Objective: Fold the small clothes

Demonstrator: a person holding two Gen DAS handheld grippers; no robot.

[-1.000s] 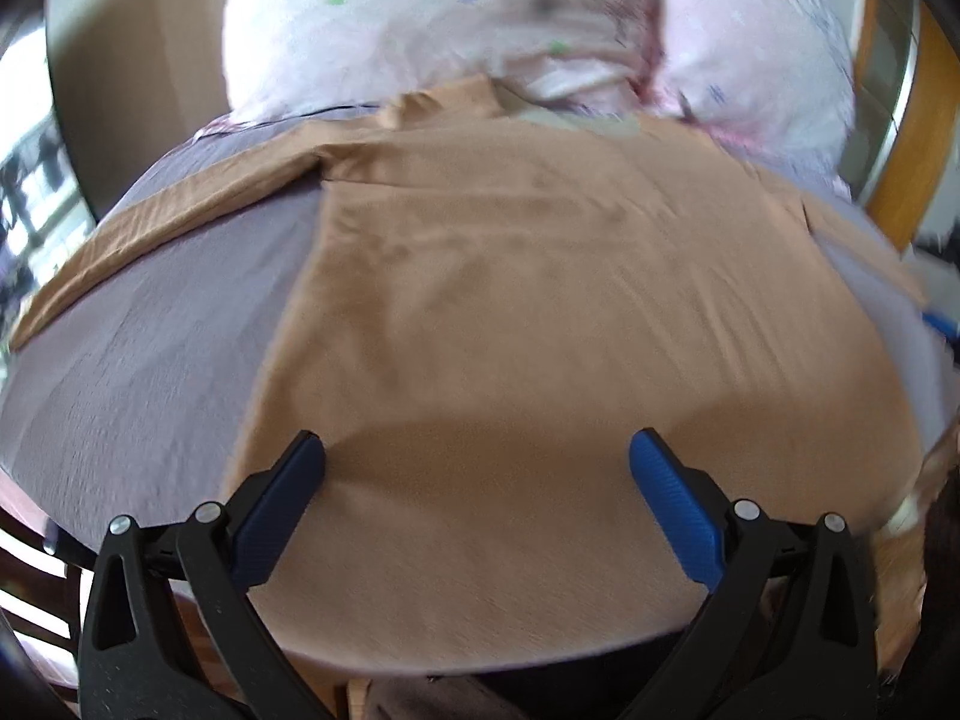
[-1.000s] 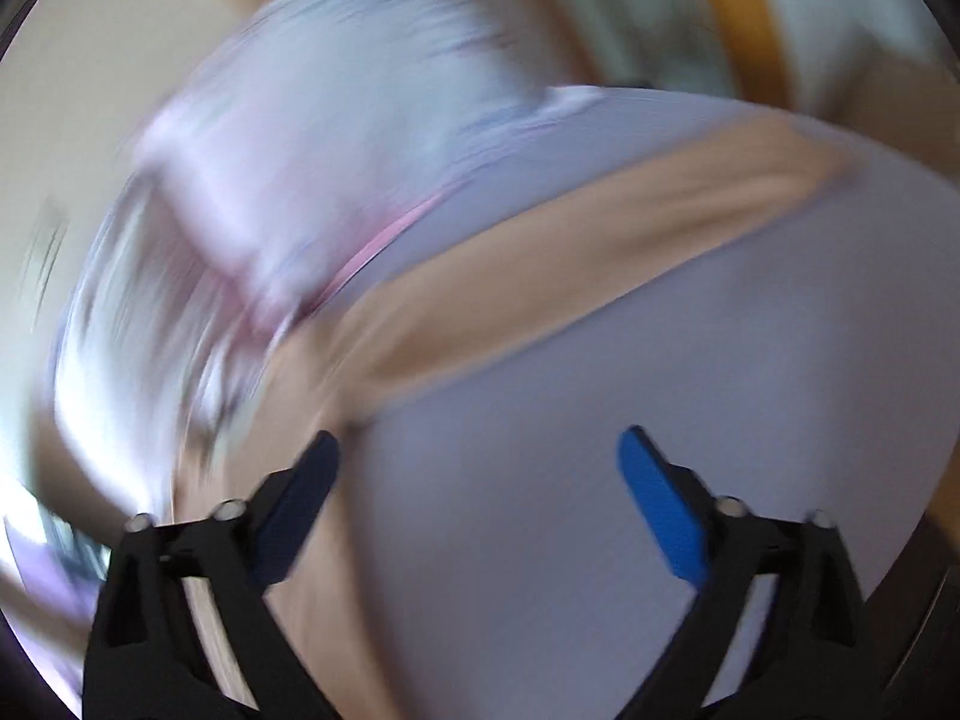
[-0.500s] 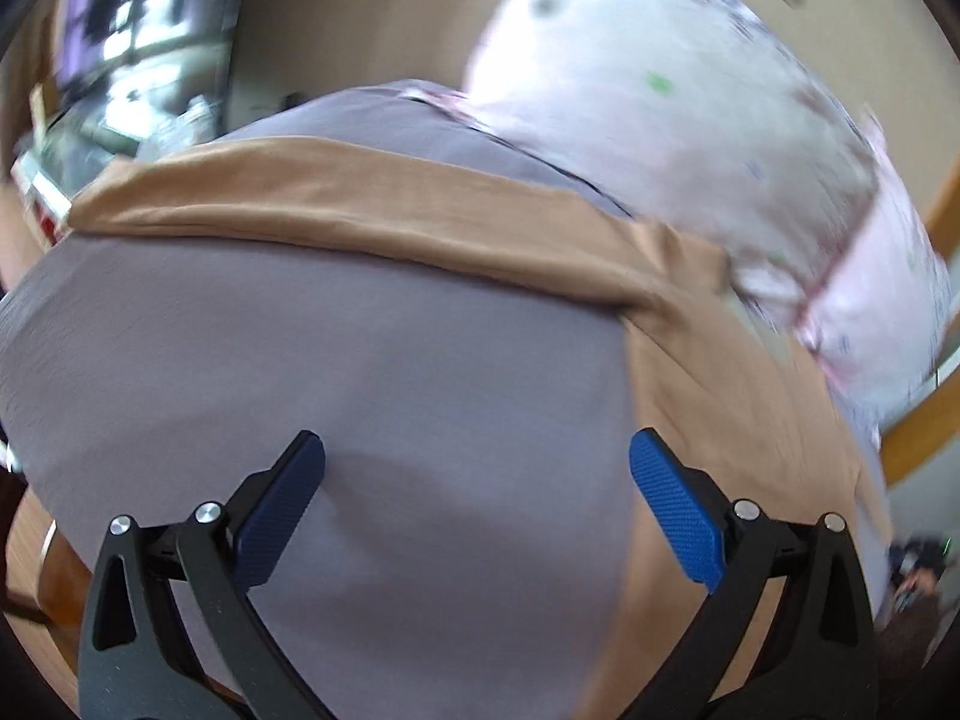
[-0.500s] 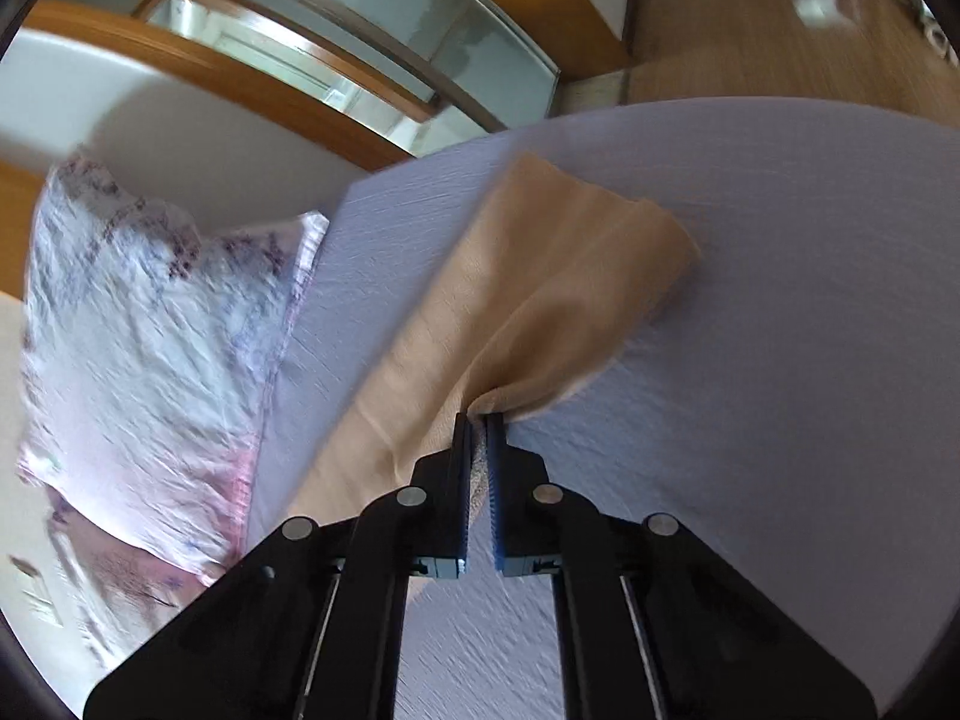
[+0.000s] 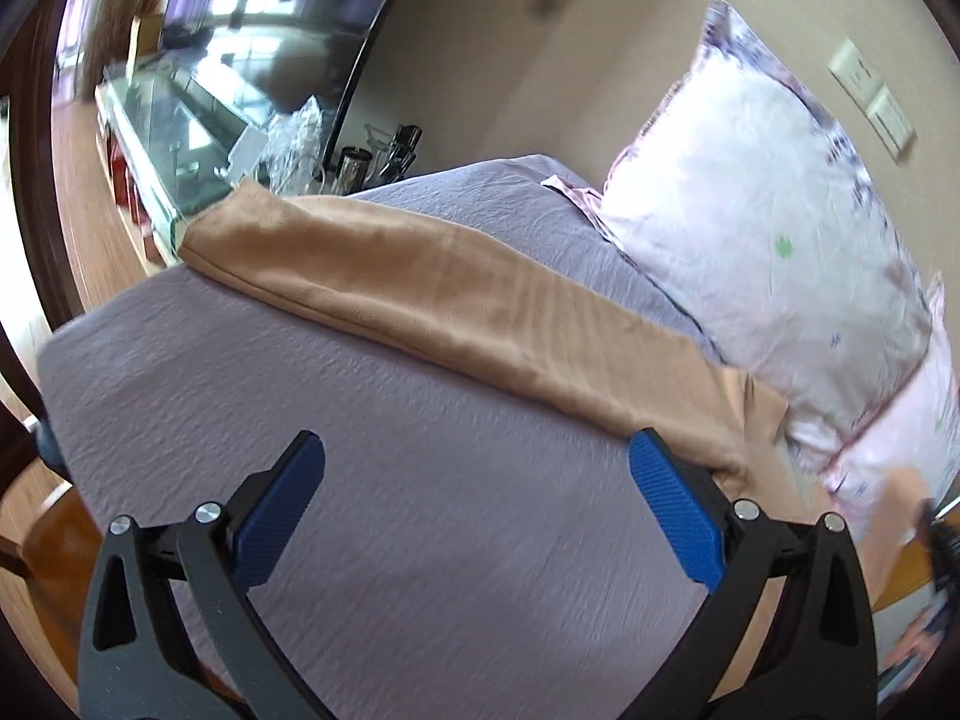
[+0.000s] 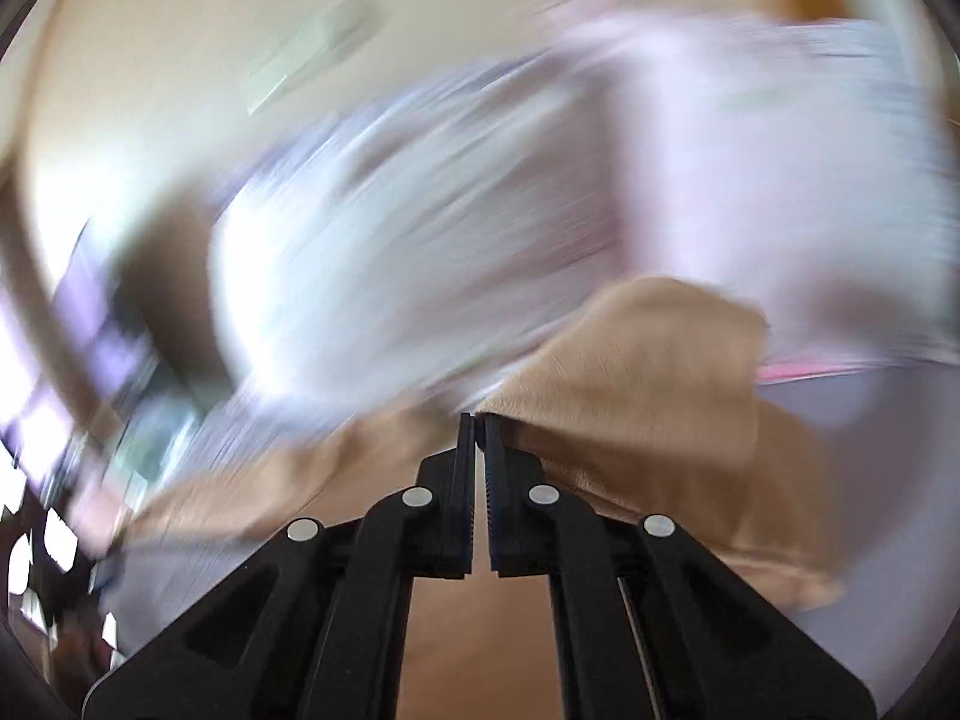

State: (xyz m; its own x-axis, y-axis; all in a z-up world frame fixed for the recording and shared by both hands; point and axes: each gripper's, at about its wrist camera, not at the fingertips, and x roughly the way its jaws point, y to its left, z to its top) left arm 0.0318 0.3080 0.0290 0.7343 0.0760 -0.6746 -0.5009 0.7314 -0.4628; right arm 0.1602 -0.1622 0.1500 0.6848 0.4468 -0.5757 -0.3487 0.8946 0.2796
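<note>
**Sleeve fold underway, right gripper carrying fabric inward**

Sleeve of the tan garment point(image 6: 654, 360) is being hauled by the right gripper point(image 6: 479, 420), jaws pinched nearly closed on a bunched fold of the cloth. Half a second ago this gripper was clamping the sleeve end low over the bed with the view sharp; now the right wrist view is smearing heavily, so the gripper is swinging fast, and the pillow point(image 6: 540, 180) is filling the frame from 10 to 2 o'clock. Judging from that, the right sleeve is travelling across toward the garment body, and the fold is mid-motion, not laid down.

Left gripper point(image 5: 477, 501) is hanging wide open, holding nothing, over the grey bed sheet point(image 5: 420, 528). Its view has been turning off the garment body: a second ago tan cloth was filling the frame, now the left sleeve point(image 5: 432, 294) is lying flat as a long band from 10 to 3 o'clock, untouched, its body end just beside the right fingertip point(image 5: 654, 468). Floral pillow point(image 5: 774, 228) is sitting at 2 o'clock against the wall.

Likely meaning: one sleeve is being folded, and the left gripper is lining up for the other. Risk is the fast swing dragging the body out of square.
</note>
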